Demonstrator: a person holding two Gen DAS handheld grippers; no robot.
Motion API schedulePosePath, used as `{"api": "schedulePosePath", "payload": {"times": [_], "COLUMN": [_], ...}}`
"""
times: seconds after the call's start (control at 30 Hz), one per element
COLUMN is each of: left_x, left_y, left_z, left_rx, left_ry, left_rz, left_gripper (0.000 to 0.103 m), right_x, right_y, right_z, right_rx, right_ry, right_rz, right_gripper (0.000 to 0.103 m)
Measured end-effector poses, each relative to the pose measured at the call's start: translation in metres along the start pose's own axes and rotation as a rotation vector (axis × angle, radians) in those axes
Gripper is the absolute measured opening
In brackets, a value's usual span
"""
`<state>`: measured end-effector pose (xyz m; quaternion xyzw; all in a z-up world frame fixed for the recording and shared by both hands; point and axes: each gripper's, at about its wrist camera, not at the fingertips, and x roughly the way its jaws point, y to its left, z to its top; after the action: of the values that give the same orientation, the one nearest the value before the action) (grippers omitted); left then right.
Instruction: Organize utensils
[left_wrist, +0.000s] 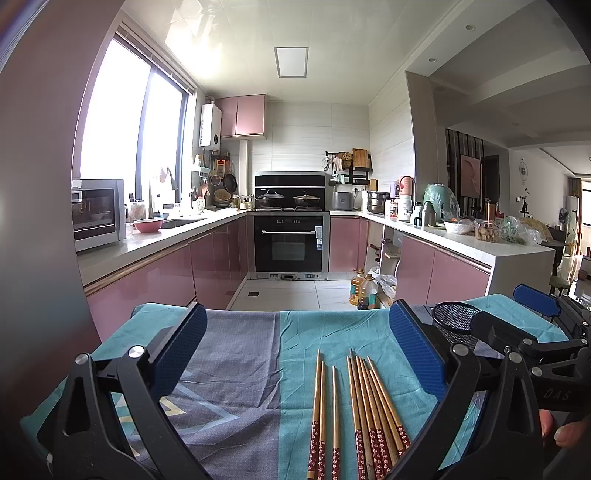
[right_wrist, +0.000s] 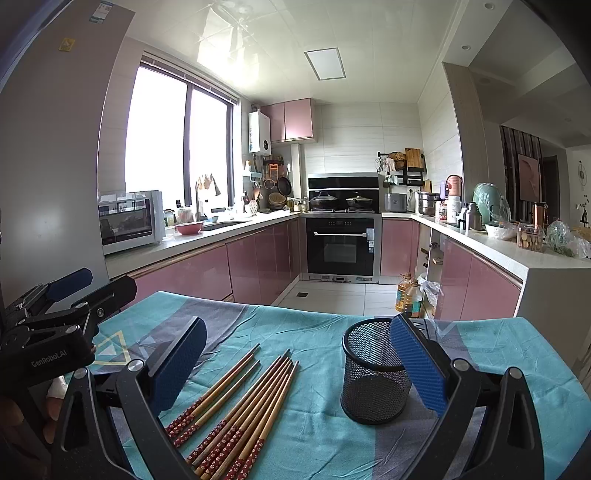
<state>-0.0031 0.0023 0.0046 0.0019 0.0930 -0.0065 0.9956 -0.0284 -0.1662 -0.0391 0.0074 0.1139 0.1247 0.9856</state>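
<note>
Two tongs, left (left_wrist: 295, 354) and right (right_wrist: 299, 358), level above chopsticks (right_wrist: 236, 413); both released, empty.

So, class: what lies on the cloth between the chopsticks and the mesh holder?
Nothing: in the right wrist view, only bare teal cloth separates the chopsticks from the mesh holder.
</note>
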Motion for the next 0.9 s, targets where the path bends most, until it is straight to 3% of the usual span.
{"api": "schedulePosePath", "payload": {"times": [0.9], "left_x": [0.0009], "left_y": [-0.0015], "left_z": [0.0007], "left_rx": [0.004], "left_ry": [0.002], "left_rz": [-0.003], "left_gripper": [0.097], "right_x": [0.0], "right_y": [-0.0022], "right_z": [-0.0006], "right_rx": [0.005], "right_ry": [0.001], "right_rz": [0.004], "right_gripper": [0.096]}}
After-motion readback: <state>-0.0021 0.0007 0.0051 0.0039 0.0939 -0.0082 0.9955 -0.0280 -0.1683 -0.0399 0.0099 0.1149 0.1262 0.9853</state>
